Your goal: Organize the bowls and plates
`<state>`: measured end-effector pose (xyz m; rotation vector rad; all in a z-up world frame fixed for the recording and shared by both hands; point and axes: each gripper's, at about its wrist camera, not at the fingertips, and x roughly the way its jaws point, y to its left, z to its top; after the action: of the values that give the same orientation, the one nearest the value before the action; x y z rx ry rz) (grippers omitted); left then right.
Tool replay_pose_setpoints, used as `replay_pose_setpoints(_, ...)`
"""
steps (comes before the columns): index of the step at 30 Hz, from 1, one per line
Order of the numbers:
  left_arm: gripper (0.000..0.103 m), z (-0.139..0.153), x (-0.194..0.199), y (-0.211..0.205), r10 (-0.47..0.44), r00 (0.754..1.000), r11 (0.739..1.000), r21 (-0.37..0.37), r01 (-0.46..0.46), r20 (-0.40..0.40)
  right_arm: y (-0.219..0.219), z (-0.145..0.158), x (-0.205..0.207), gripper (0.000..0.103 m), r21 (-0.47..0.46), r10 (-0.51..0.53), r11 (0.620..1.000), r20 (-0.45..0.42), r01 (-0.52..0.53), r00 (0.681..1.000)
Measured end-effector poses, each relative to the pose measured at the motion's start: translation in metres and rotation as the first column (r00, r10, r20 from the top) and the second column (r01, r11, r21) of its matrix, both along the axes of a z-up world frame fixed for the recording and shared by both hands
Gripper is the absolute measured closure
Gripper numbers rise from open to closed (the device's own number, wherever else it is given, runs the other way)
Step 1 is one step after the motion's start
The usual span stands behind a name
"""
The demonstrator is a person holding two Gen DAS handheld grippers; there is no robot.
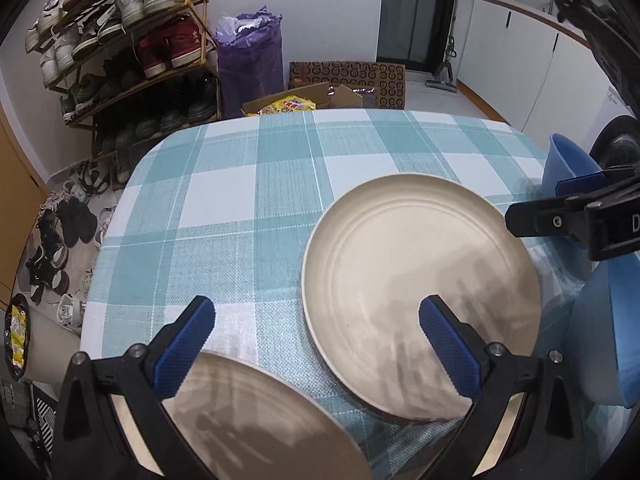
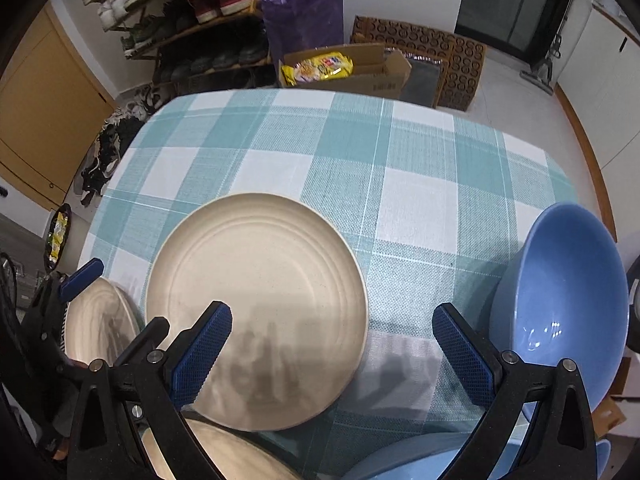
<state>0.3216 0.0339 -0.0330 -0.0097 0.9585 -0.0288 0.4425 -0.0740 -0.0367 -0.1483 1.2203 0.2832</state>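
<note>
A beige plate [image 1: 420, 292] [image 2: 256, 308] lies flat on the checked tablecloth [image 1: 240, 200] [image 2: 400, 184]. A second beige plate [image 1: 260, 420] [image 2: 100, 324] lies at the near left, under my left gripper [image 1: 316, 344], which is open and empty above it. A third beige plate edge [image 2: 212, 456] shows at the bottom of the right wrist view. A blue bowl [image 2: 560, 304] [image 1: 568, 168] stands at the right, and another blue bowl [image 2: 420, 460] [image 1: 604, 332] lies at the near edge. My right gripper [image 2: 332, 348] [image 1: 560, 216] is open and empty between plate and bowl.
Beyond the table's far edge stand a shoe rack [image 1: 120, 40], a purple bag [image 1: 252, 52] and an open cardboard box with snack packs [image 2: 344, 68]. White cabinets [image 1: 540, 52] line the right wall. Shoes [image 1: 60, 240] lie on the floor at left.
</note>
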Motion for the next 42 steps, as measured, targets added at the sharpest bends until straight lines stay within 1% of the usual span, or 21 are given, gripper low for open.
replay_pose_setpoints(4, 0.001, -0.007, 0.003, -0.002, -0.011, 1.0, 1.0, 0.002, 0.011, -0.02, 0.005, -0.015, 0.004, 0.0, -0.044, 0.015, 0.999, -0.04, -0.017, 0.999)
replay_pose_setpoints(8, 0.002, -0.012, 0.005, -0.006, -0.024, 0.999, 1.0, 0.014, 0.025, -0.037, 0.003, -0.023, 0.008, 0.0, -0.067, -0.001, 0.998, -0.066, -0.004, 0.998)
replay_pose_setpoints(10, 0.008, -0.015, 0.006, -0.006, -0.028, 0.998, 1.0, 0.01, 0.028, -0.052, 0.002, -0.026, 0.009, 0.0, -0.069, -0.004, 0.998, -0.079, -0.001, 0.997)
replay_pose_setpoints(13, 0.01, -0.019, 0.007, -0.008, -0.037, 0.996, 0.999, -0.011, 0.037, -0.075, 0.001, -0.03, 0.012, 0.002, -0.071, 0.0, 0.997, -0.092, -0.006, 0.996)
replay_pose_setpoints(15, 0.01, -0.02, 0.006, -0.009, -0.046, 0.996, 0.999, -0.02, 0.045, -0.081, 0.0, -0.033, 0.013, 0.01, -0.066, 0.002, 0.998, -0.106, -0.009, 0.994)
replay_pose_setpoints(17, 0.021, -0.021, 0.006, -0.01, -0.053, 0.994, 0.998, -0.026, 0.051, -0.09, -0.001, -0.038, 0.014, 0.026, -0.064, 0.0, 0.998, -0.127, -0.008, 0.992)
replay_pose_setpoints(18, 0.029, -0.023, 0.007, -0.01, -0.053, 0.993, 0.998, -0.029, 0.051, -0.102, -0.001, -0.04, 0.014, 0.028, -0.064, 0.0, 0.998, -0.134, -0.008, 0.991)
replay_pose_setpoints(19, 0.034, -0.024, 0.007, -0.01, -0.052, 0.992, 0.998, -0.035, 0.048, -0.114, -0.001, -0.042, 0.014, 0.03, -0.062, 0.0, 0.998, -0.136, -0.009, 0.991)
replay_pose_setpoints(20, 0.036, -0.026, 0.007, -0.01, -0.053, 0.991, 0.998, -0.044, 0.048, -0.124, -0.001, -0.043, 0.014, 0.032, -0.057, 0.004, 0.998, -0.137, -0.012, 0.991)
replay_pose_setpoints(22, 0.043, -0.029, 0.007, -0.009, -0.054, 0.989, 0.997, -0.057, 0.046, -0.136, -0.001, -0.046, 0.014, 0.036, -0.05, 0.01, 0.999, -0.147, -0.017, 0.989)
replay_pose_setpoints(23, 0.044, -0.03, 0.007, -0.009, -0.055, 0.989, 0.997, -0.061, 0.047, -0.141, -0.001, -0.047, 0.013, 0.037, -0.047, 0.013, 0.999, -0.15, -0.02, 0.989)
replay_pose_setpoints(24, 0.048, -0.03, 0.007, -0.009, -0.056, 0.988, 0.997, -0.064, 0.047, -0.143, 0.0, -0.048, 0.013, 0.038, -0.046, 0.017, 0.999, -0.15, -0.024, 0.989)
replay_pose_setpoints(25, 0.052, -0.03, 0.007, -0.009, -0.055, 0.988, 0.997, -0.066, 0.046, -0.144, 0.0, -0.049, 0.013, 0.044, -0.046, 0.021, 0.999, -0.153, -0.028, 0.988)
replay_pose_setpoints(26, 0.053, -0.031, 0.007, -0.008, -0.053, 0.988, 0.997, -0.069, 0.043, -0.146, 0.0, -0.049, 0.013, 0.05, -0.043, 0.02, 0.999, -0.155, -0.027, 0.988)
replay_pose_setpoints(28, 0.059, -0.03, 0.007, -0.008, -0.052, 0.988, 0.996, -0.075, 0.041, -0.145, 0.001, -0.049, 0.012, 0.053, -0.03, 0.023, 0.999, -0.154, -0.028, 0.988)
replay_pose_setpoints(29, 0.06, -0.029, 0.007, -0.008, -0.054, 0.988, 0.996, -0.074, 0.043, -0.145, 0.002, -0.049, 0.011, 0.057, -0.028, 0.025, 0.999, -0.153, -0.029, 0.988)
replay_pose_setpoints(31, 0.064, -0.028, 0.006, -0.009, -0.055, 0.988, 0.997, -0.064, 0.046, -0.142, 0.002, -0.049, 0.009, 0.062, -0.026, 0.025, 0.999, -0.148, -0.029, 0.989)
replay_pose_setpoints(33, 0.068, -0.028, 0.005, -0.01, -0.05, 0.989, 0.998, -0.051, 0.043, -0.141, 0.002, -0.048, 0.007, 0.066, -0.033, 0.022, 0.999, -0.135, -0.027, 0.991)
replay_pose_setpoints(35, 0.072, -0.028, 0.005, -0.007, -0.042, 0.989, 0.998, -0.049, 0.035, -0.139, 0.0, -0.047, 0.006, 0.071, -0.035, 0.017, 0.999, -0.128, -0.021, 0.992)
replay_pose_setpoints(37, 0.077, -0.028, 0.004, -0.005, -0.035, 0.99, 0.998, -0.049, 0.029, -0.138, -0.001, -0.047, 0.005, 0.073, -0.037, 0.018, 0.999, -0.121, -0.022, 0.993)
replay_pose_setpoints(42, 0.079, -0.027, 0.005, -0.007, -0.032, 0.99, 0.999, -0.031, 0.028, -0.136, -0.006, -0.046, 0.004, 0.081, -0.048, 0.014, 0.999, -0.101, -0.019, 0.995)
